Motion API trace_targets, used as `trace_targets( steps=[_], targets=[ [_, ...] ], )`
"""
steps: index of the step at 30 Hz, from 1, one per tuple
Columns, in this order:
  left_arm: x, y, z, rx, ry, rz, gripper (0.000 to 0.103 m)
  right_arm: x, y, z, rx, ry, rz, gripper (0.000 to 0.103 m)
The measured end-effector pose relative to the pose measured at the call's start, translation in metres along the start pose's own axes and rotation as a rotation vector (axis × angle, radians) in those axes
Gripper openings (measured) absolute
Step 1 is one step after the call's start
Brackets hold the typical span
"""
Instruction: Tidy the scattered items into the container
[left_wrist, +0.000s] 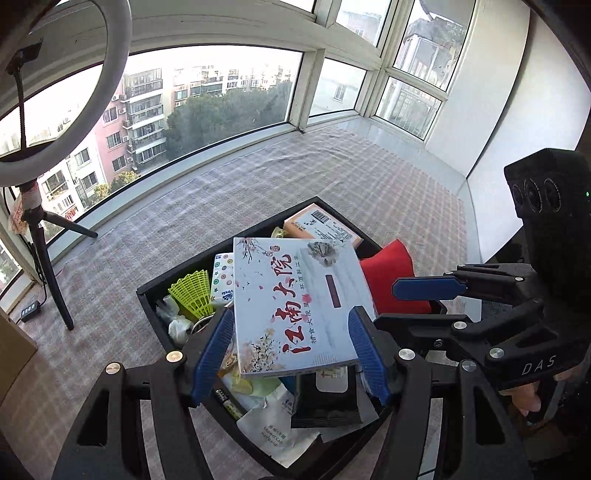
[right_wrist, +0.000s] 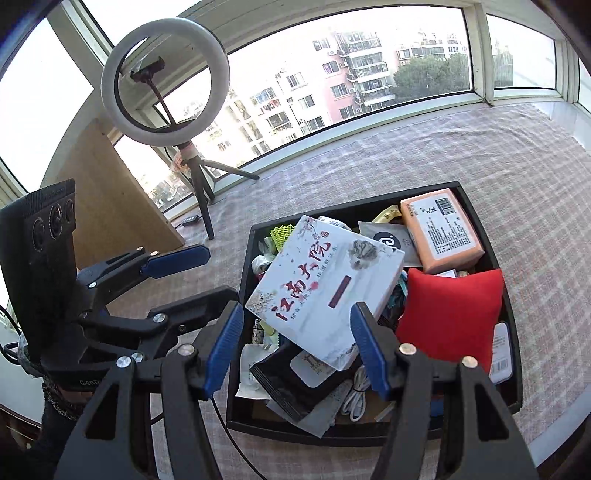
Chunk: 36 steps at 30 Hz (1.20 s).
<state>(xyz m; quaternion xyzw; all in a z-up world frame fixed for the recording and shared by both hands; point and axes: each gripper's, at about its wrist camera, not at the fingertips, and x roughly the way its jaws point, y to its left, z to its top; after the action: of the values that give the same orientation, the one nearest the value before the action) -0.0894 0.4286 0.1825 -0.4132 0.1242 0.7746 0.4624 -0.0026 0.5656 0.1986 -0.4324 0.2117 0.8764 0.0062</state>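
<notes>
Left tool (left_wrist: 291, 354) and right tool (right_wrist: 297, 345) tilted downward over black tray (right_wrist: 513, 306), jaws apart, holding nothing

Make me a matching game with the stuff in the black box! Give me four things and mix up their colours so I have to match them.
Things:
1. cushion
2. shuttlecock
3. wrapped block with the barcode
4. big flat box with the flower picture

Colours:
A. yellow-green
B. pale blue-white
C. red
D. orange

Pairs: 1-C, 2-A, 3-D, 4-B

All four lie in the black tray.
</notes>
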Motion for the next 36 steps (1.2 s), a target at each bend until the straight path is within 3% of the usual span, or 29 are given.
trace_targets(
  steps=[4, 11, 15, 17, 24, 30, 36],
  targets=[
    [-0.006, -0.008, 0.0, 0.007, -0.015, 0.018, 0.062, -0.008, -0.013, 0.001, 0.01, -0.013, -0.012, 0.06],
    [-0.019, 0.008, -0.017, -0.115, 0.007, 0.039, 0.064, -0.004, -0.009, -0.015, 0.013, 0.013, 0.002, 0.06],
    [-0.039, 0.014, -0.036, -0.159, 0.002, 0.118, 0.069, 0.0, 0.005, -0.023, -0.011, 0.023, 0.021, 0.06],
    [-0.053, 0.017, -0.048, -0.179, -0.01, 0.161, 0.075, 0.001, 0.015, -0.027, -0.031, 0.03, 0.034, 0.06],
    [-0.107, 0.025, -0.088, -0.279, -0.043, 0.332, 0.076, 0.006, 0.064, -0.045, -0.111, 0.073, 0.106, 0.06],
    [-0.153, 0.035, -0.131, -0.361, -0.072, 0.471, 0.08, 0.007, 0.114, -0.06, -0.192, 0.075, 0.119, 0.061],
    [-0.193, 0.064, -0.184, -0.489, -0.076, 0.539, 0.08, 0.015, 0.172, -0.089, -0.255, 0.084, 0.108, 0.062]
  ],
)
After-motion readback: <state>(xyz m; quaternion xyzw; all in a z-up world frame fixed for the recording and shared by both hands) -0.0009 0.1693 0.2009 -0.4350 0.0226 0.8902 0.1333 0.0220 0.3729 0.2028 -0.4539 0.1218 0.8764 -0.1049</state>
